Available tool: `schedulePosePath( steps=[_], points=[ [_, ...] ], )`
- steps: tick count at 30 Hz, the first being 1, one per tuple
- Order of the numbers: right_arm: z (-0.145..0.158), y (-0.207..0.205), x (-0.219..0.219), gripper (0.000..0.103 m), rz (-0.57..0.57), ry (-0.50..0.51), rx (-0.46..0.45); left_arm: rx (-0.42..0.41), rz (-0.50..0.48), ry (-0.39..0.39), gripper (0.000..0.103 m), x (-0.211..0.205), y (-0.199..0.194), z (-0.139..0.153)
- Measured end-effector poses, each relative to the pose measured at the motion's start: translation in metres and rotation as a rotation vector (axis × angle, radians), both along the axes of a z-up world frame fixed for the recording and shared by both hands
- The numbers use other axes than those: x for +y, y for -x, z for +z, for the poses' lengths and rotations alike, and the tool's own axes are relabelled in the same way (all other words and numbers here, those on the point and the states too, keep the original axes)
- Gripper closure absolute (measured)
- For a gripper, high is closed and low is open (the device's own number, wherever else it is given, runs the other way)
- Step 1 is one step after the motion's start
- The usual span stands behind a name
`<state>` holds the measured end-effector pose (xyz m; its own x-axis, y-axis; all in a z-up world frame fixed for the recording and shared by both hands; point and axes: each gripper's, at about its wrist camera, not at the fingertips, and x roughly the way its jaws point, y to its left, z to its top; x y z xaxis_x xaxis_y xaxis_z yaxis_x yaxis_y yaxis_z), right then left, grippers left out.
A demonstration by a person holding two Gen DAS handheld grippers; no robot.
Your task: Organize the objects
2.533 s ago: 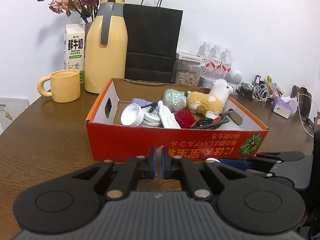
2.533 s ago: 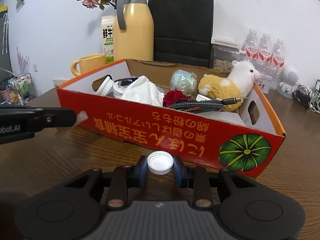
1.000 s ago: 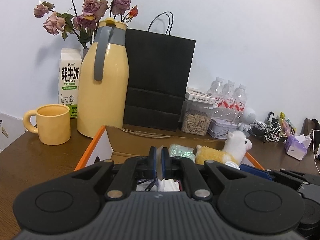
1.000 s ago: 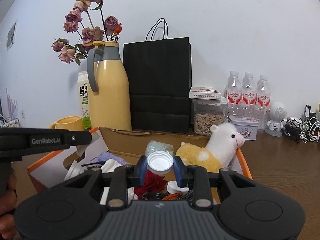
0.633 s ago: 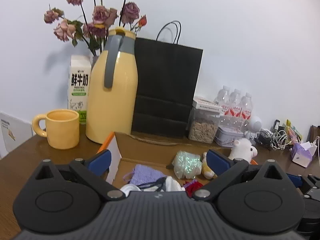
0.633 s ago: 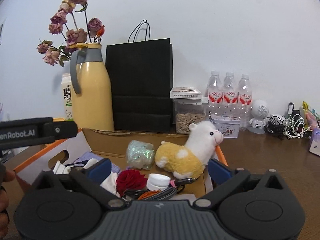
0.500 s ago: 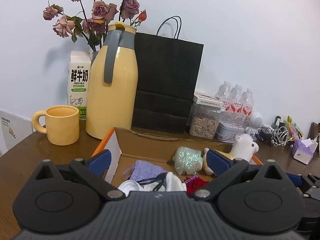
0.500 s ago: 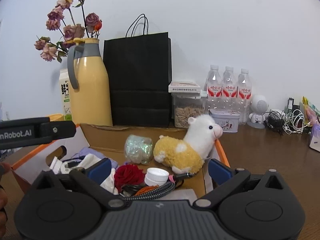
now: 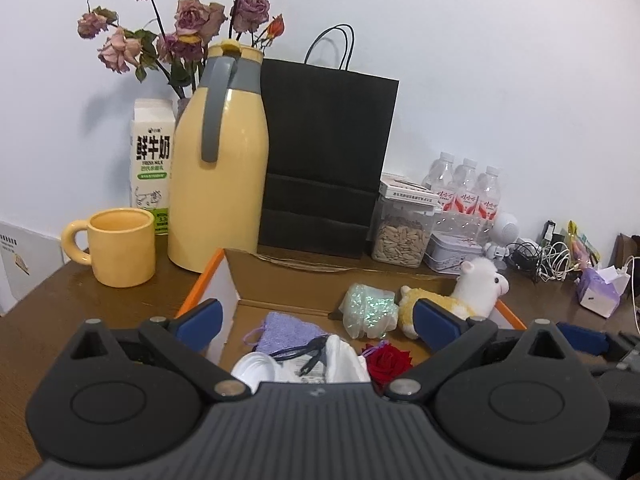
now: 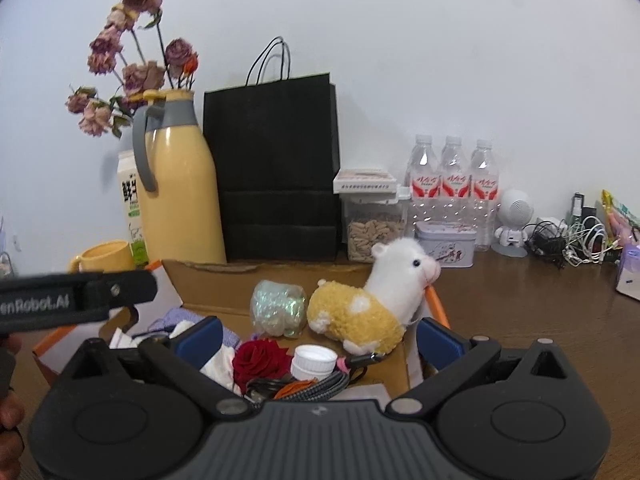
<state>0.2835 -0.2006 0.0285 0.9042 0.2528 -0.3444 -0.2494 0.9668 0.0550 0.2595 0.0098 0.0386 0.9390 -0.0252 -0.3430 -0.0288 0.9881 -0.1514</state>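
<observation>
The cardboard box [image 9: 230, 280] with its orange rim serves as the landmark on the wooden table [image 9: 60, 304]. Above the box the left gripper [image 9: 318, 318] hangs with its jaws spread wide and nothing between them; they have just been opening. The right gripper [image 10: 318, 336] hangs over the same box, its jaws also spread wide and empty after just opening, and the white bottle cap [image 10: 314, 360] lies inside the box below it, free of both blue pads, beside a red fabric rose [image 10: 260, 364] and a braided cable [image 10: 316, 388]. Further inside the box, toward its back wall, sit a yellow-and-white alpaca plush [image 10: 372, 304] and, just beside it, a crinkled iridescent packet [image 10: 278, 306]; a purple knitted pouch [image 9: 286, 330] lies nearer the box's left wall, with white crumpled material [image 9: 340, 364] in front of it. Behind the box stand a black paper bag [image 9: 326, 160], a yellow thermos jug [image 9: 224, 168] and a milk carton [image 9: 152, 160], with dried roses [image 9: 188, 28] rising behind the jug. To the left of the box a yellow mug [image 9: 120, 246] rests on the table. Behind the box's right end are a clear jar of seeds [image 10: 374, 228], a small tin [image 10: 446, 246] and three water bottles [image 10: 454, 184], and further right a tangle of cables [image 10: 568, 244]
</observation>
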Motion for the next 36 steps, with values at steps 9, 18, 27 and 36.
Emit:
schedulePosePath(
  steps=[9, 18, 27, 36],
  points=[
    [0.01, 0.037, -0.006, 0.0, 0.009, 0.017, 0.034, 0.057, 0.016, -0.035, 0.0, 0.017, 0.035, 0.003],
    [-0.001, 0.078, -0.01, 0.0, 0.029, 0.05, 0.099, 0.146, 0.009, -0.051, 0.0, 0.031, 0.078, -0.008],
    [-0.013, 0.106, -0.013, 0.0, 0.045, 0.062, 0.155, 0.202, -0.001, -0.067, 0.0, 0.028, 0.111, -0.022],
    [-0.015, 0.114, -0.017, 0.0, 0.038, 0.058, 0.171, 0.222, -0.007, -0.071, 0.0, 0.024, 0.125, -0.029]
  ],
)
